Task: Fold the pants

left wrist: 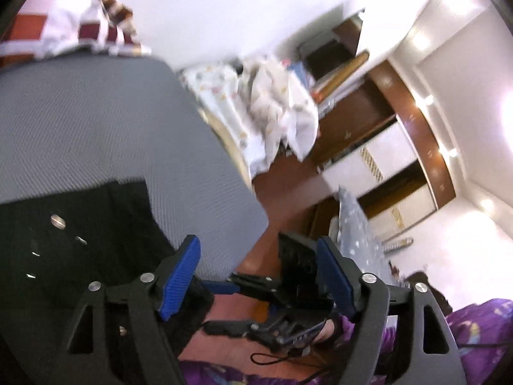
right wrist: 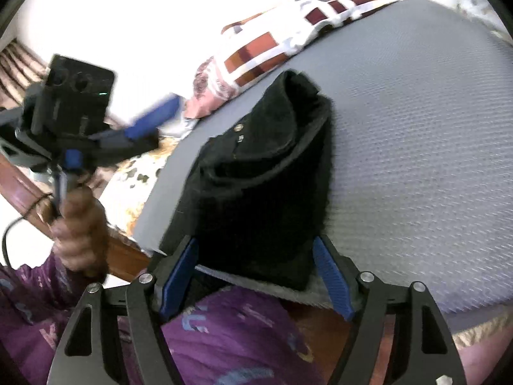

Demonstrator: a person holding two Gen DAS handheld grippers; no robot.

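Pants (right wrist: 263, 173): one pair, black, folded into a compact bundle and lying on the grey mattress (right wrist: 416, 128) near its front corner. One metal button and a few rivets show on the upper layer. The bundle's near end reaches almost to the mattress's front edge, just ahead of the right gripper (right wrist: 256, 276).

Grippers: two. The right gripper's blue pads stand apart on either side of the bundle's near end; no pad is seen pressing on the cloth, so the claw reads as open. The left gripper (left wrist: 259, 276) hangs past the mattress's side edge, its jaws wide with no cloth between them. Through its gap the other gripper's black frame shows. In the right wrist view, one hand (right wrist: 80, 224) grips the left gripper's handle, off to the left of the bed.

Other items: one checked red-and-white cloth (right wrist: 282, 41) lies at the far end of the mattress, well apart from the pants. One white patterned heap (left wrist: 282, 109) sits beyond the bed's side. A purple sleeve (right wrist: 231, 337) fills the foreground.

Open room: the mattress surface to the right of and beyond the bundle is bare grey. The wooden bed frame (right wrist: 125, 256) borders the near corner.
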